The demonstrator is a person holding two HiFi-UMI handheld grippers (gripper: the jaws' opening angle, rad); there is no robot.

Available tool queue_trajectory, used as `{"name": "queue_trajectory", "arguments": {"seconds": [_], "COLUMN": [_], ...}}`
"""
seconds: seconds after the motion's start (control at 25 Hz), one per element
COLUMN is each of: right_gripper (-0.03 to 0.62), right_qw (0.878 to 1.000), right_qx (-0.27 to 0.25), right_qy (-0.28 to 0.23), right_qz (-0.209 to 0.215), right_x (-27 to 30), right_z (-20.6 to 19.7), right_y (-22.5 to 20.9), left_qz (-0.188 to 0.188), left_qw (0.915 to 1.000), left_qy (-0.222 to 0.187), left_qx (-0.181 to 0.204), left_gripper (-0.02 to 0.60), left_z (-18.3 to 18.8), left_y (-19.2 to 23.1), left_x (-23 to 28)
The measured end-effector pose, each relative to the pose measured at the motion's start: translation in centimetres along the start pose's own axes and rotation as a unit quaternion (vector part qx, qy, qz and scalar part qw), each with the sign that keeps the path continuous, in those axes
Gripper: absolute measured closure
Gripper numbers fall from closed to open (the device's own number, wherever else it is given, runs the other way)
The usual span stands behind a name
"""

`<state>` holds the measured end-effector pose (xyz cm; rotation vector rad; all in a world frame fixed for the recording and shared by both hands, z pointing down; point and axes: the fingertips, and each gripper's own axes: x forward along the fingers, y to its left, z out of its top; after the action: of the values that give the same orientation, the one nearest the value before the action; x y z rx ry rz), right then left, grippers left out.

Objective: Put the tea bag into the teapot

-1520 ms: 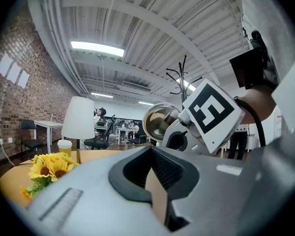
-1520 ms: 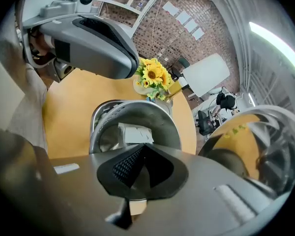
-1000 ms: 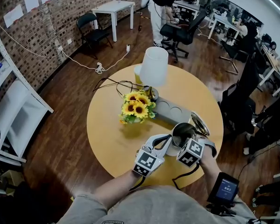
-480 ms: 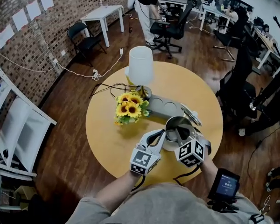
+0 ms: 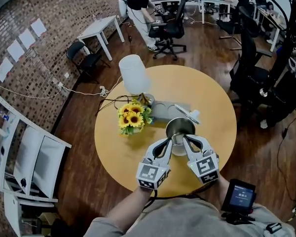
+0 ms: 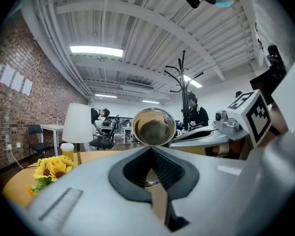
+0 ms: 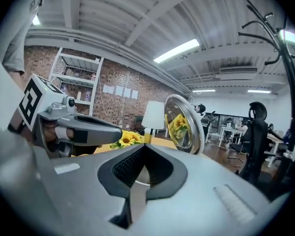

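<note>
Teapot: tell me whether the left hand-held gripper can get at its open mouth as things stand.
Probably yes. The teapot stands uncovered just beyond the left hand-held gripper, with nothing visible between them. The right hand-held gripper sits close alongside and may crowd the approach.

Cool, even light filled the room, coming from ceiling strip lights (image 6: 96,50) that burned out to plain white in both gripper views. The head view was bright and fairly sharp at its middle, while its wide lens bowed the brick wall (image 5: 34,58) and the far desks toward the edges. Shadows on the counter (image 5: 207,98) were soft and short, darkest under the sunflowers (image 5: 130,118). The teapot (image 5: 180,129) showed a dull sheen, and its lid (image 7: 183,122) mirrored the flowers cleanly. Near the lens, the left gripper (image 6: 150,148) and right gripper (image 7: 144,145) looked soft, probably out of focus. Black vignettes ringed both gripper views.
</note>
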<state>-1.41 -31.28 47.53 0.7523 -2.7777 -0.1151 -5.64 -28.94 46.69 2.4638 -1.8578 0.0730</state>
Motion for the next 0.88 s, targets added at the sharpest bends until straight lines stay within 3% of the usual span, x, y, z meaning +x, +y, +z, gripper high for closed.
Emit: {"name": "queue_trajectory", "arguments": {"seconds": [0.36, 0.88], "right_gripper": [0.586, 0.586], "right_qw": [0.999, 0.993], "right_qx": [-0.02, 0.0], "right_qy": [-0.018, 0.004], "right_qz": [-0.033, -0.115], "right_x": [-2.1, -7.2], "right_z": [1.4, 2.1], "right_y": [2.3, 13.6], "left_qz": [-0.036, -0.123], "left_qw": [0.9991, 0.9921], "left_qy": [-0.017, -0.021], "left_qx": [0.011, -0.006], "left_gripper": [0.58, 0.58], "left_z": [0.8, 0.3], "left_y": [-1.3, -2.2], "left_x": [-2.2, -13.4]}}
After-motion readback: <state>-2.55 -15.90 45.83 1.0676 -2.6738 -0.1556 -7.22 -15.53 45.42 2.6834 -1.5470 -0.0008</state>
